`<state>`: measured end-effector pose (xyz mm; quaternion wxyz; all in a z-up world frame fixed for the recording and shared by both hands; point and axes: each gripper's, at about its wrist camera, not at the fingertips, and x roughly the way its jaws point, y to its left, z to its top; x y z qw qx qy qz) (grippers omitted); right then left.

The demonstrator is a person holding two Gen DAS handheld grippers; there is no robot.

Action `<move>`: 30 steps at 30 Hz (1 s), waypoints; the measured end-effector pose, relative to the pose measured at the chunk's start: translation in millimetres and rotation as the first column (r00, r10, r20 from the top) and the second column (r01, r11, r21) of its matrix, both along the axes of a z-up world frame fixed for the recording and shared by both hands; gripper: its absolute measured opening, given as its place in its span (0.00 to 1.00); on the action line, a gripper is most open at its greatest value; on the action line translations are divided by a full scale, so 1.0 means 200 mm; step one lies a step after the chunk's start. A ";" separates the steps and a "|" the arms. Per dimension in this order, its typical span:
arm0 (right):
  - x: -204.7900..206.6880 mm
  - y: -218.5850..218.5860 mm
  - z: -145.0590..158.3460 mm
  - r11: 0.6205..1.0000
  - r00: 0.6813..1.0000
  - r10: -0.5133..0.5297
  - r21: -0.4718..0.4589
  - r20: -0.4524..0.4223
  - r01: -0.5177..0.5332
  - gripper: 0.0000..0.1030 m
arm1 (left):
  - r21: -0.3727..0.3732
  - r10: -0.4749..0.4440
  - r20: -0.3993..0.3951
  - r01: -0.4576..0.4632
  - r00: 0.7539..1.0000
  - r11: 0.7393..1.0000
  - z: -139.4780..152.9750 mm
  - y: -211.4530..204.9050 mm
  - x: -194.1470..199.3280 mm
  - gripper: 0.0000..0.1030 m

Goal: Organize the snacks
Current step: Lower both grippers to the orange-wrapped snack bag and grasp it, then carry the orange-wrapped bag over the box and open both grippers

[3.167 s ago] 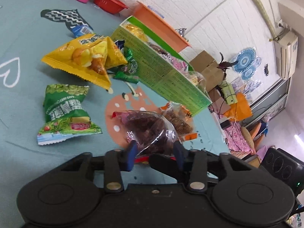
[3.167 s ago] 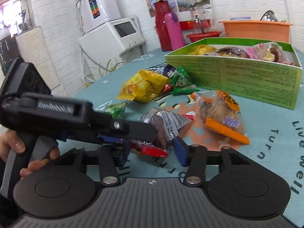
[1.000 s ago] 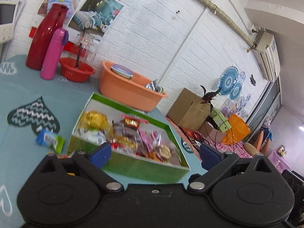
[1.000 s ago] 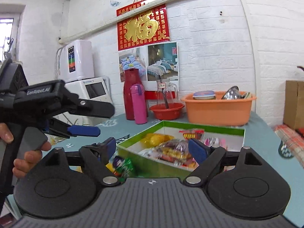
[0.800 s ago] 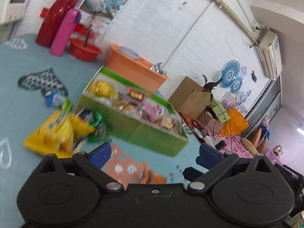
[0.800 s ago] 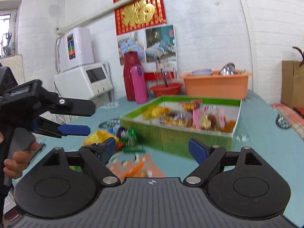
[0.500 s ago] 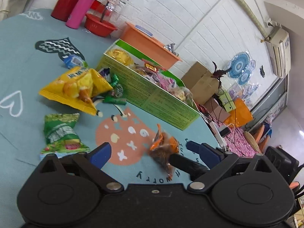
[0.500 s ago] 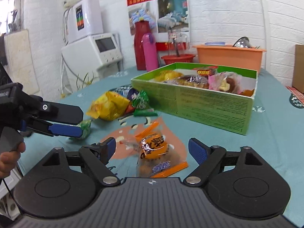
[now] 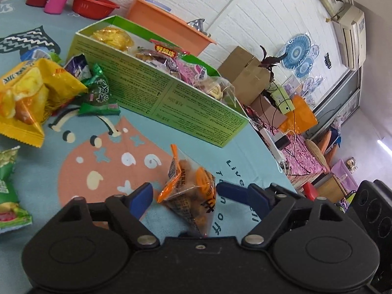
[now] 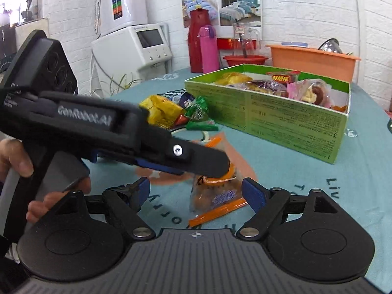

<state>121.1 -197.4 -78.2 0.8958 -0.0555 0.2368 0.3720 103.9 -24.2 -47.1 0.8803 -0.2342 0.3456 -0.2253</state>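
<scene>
Teal cloth is covering the bench (image 9: 44, 169). Left wrist view: the left claw (image 9: 199, 197) is gaping around an orange-sealed snack bag (image 9: 189, 191), positioning to grasp. Right wrist view: the right claw (image 10: 196, 191) is gaping empty; the left claw (image 10: 201, 165) is crossing before the green box (image 10: 281, 120).

**Bright wrappers on a teal cloth**

The bench (image 9: 36, 171) is teal with a salmon blob dotted white. The snack packet (image 9: 193, 193) is clear with orange trim. The box (image 10: 281, 120) is lime green; a bag (image 9: 31, 90) is yellow; both claws have blue fingertips (image 9: 140, 199).
</scene>
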 end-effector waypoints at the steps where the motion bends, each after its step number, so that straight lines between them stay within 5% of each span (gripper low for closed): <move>1: 0.02 0.01 0.00 1.000 1.000 -0.024 -0.010 0.006 0.024 1.00 | -0.004 -0.001 -0.004 0.001 1.000 1.000 -0.01 0.00 0.00 1.00; 4: 0.07 0.03 -0.02 0.995 0.997 -0.079 -0.056 -0.006 0.079 1.00 | -0.015 -0.001 -0.008 0.001 1.000 1.000 -0.02 0.01 0.01 0.99; 8: 0.07 0.02 -0.04 0.995 0.995 -0.094 -0.042 -0.020 0.093 1.00 | 0.006 0.013 -0.016 -0.013 1.000 1.000 -0.03 0.02 0.01 0.52; 21: 0.01 0.03 0.13 0.995 0.987 -0.102 0.002 0.126 0.103 0.97 | 0.014 0.016 0.130 -0.018 0.991 1.000 0.21 0.04 -0.03 0.54; 30: 0.22 0.13 0.29 0.993 0.967 -0.106 0.083 0.232 0.089 0.97 | 0.046 0.056 0.249 -0.069 0.967 0.997 0.42 0.13 0.15 0.54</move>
